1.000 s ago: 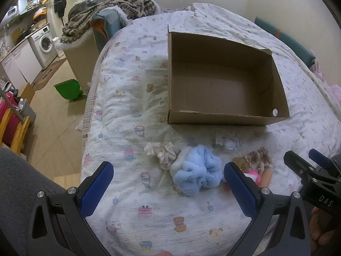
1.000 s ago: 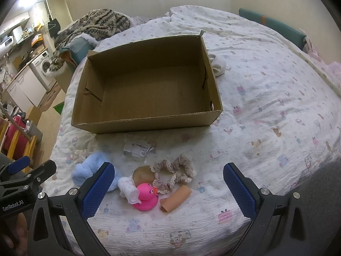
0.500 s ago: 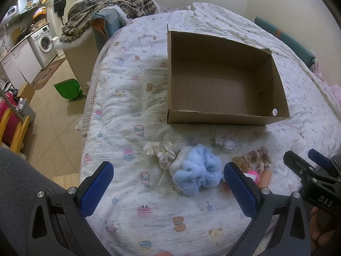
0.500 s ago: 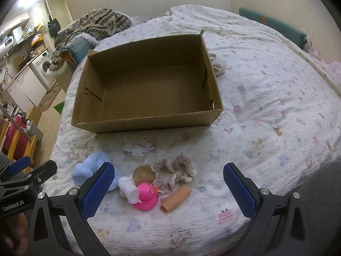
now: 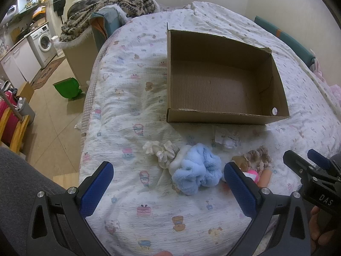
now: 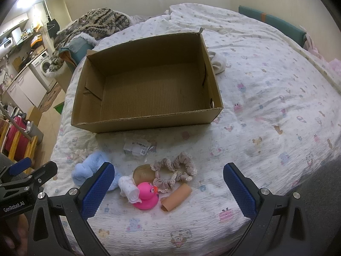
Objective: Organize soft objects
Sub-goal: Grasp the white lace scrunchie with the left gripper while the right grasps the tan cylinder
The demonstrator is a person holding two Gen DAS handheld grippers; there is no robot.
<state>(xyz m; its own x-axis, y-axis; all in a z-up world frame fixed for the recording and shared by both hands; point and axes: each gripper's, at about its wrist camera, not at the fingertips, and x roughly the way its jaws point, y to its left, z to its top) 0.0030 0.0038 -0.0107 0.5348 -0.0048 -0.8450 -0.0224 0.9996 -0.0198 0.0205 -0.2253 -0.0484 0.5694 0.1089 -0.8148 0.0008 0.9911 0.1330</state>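
Cardboard box (image 6: 147,89) sits open and empty on the patterned bedspread (image 6: 266,106). Soft items lie in a loose cluster at its 6 o'clock: blue fluffy scrunchie (image 5: 197,168), cream scrunchie (image 5: 161,149) touching it at 10 o'clock, beige lace scrunchie (image 6: 177,170), pink rubber duck (image 6: 147,195), tan tube (image 6: 175,197) at the duck's 3 o'clock. Left gripper (image 5: 168,188) hovers with jaws wide apart, holding nothing. Right gripper (image 6: 168,188) likewise spread, holding nothing.

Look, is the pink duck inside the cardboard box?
No, the pink duck sits on the bed sheet in front of the cardboard box, which has nothing inside.
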